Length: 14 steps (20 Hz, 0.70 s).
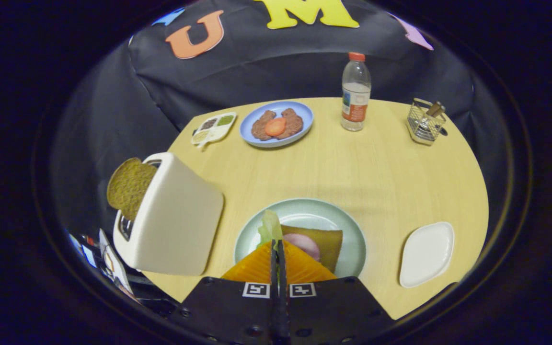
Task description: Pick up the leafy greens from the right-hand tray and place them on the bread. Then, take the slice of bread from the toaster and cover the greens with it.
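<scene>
Pale wooden tabletop fills the middle of the frame, dark cloth wall behind it. At the bottom centre the gripper has its fingers drawn almost together, pinching the leafy greens, which stick up just past the tips. Directly beyond and under them is a pale green plate holding a brown slice of bread with a pink slice of meat on it; the greens hang over the plate's left part, beside the bread's left edge. At lower right an empty white tray lies close to the table's rim. At left a white toaster stands near the table edge, a round brown slice standing out of its slot; it crowds the plate's left side. Open tabletop stretches across the centre. Farther off, toward the top: a small white divided dish with seasonings, a blue plate with two meat patties and a tomato slice, a water bottle, and a wire basket near the far right edge
</scene>
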Tool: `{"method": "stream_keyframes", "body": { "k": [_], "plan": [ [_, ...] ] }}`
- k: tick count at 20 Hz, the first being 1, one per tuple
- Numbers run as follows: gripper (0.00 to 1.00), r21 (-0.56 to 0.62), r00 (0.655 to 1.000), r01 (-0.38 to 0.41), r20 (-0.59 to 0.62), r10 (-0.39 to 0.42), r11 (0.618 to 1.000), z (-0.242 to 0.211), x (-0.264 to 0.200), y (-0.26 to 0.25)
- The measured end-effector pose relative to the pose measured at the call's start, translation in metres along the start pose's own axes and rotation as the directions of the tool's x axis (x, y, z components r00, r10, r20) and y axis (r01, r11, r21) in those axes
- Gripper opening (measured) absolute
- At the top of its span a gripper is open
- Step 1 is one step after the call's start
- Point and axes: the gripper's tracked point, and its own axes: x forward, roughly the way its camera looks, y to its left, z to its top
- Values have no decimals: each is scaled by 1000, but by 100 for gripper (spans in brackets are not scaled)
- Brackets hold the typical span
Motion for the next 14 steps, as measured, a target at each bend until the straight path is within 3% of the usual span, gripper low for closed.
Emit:
{"method": "stream_keyframes", "body": {
  "k": [4, 7, 11, 14],
  "plan": [
    [0, 21, 998, 25, -55, -24, 999, -4, 24, -14],
    [1, -59, 996, 56, -68, -60, 997, -4, 31, -16],
    [5, -124, 984, 178, 17, -177, 976, 9, 27, -28],
    [11, -126, 979, 204, 40, -201, 971, 10, 19, -27]
  ]
}}
